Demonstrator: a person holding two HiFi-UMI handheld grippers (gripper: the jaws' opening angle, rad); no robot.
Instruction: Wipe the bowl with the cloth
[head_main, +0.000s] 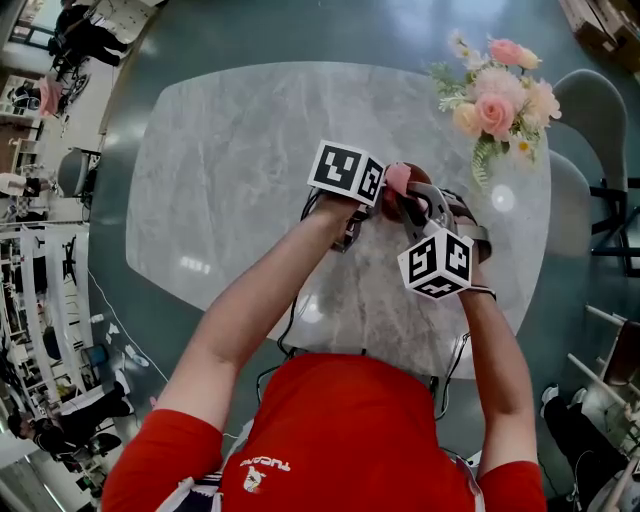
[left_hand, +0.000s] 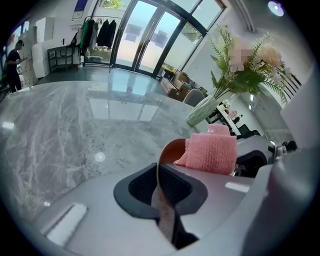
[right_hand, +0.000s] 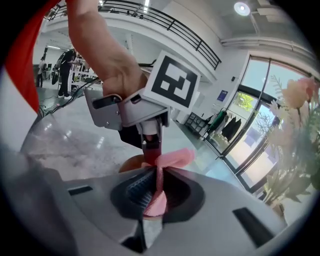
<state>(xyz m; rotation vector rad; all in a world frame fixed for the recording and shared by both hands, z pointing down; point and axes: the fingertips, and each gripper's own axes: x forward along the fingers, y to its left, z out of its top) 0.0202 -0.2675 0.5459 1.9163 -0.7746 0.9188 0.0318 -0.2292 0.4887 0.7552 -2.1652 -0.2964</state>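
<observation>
The bowl (left_hand: 171, 150), small and brown, is out over the near-right part of the marble tabletop (head_main: 240, 160), right in front of the person. The left gripper (left_hand: 161, 182) has it by the rim: the thin brown wall runs straight down between the two pads, and the jaws are pinched narrow on it. I can't tell whether the bowl's foot sits on the tabletop or hangs just clear of it.

The cloth (right_hand: 172, 159), pink and knobbly, is nipped in the right gripper (right_hand: 156, 187), whose jaws are closed tight on a fold of it. The loose end puffs out past the tips and lies against the bowl's rim, just beside the left gripper's tips.

The two grippers meet nose to nose over the bowl, the left one pointing steeply down and the right one coming in flatter from the near right. The left hand (right_hand: 112, 70) is wrapped round its handle behind the marker cube (right_hand: 175, 82). Both forearms reach forward from the red shirt, the left forearm (head_main: 270, 280) stretched long and the right forearm (head_main: 495, 350) closer in to the body.

Beyond the bowl, toward the far right edge of the tabletop, a bunch of pink and cream flowers (head_main: 495, 95) stands in a pale green ribbed vase (left_hand: 202, 111), well apart from the grippers. A grey chair (head_main: 600, 110) sits behind that corner. Nothing lies between the grippers and the bowl.
</observation>
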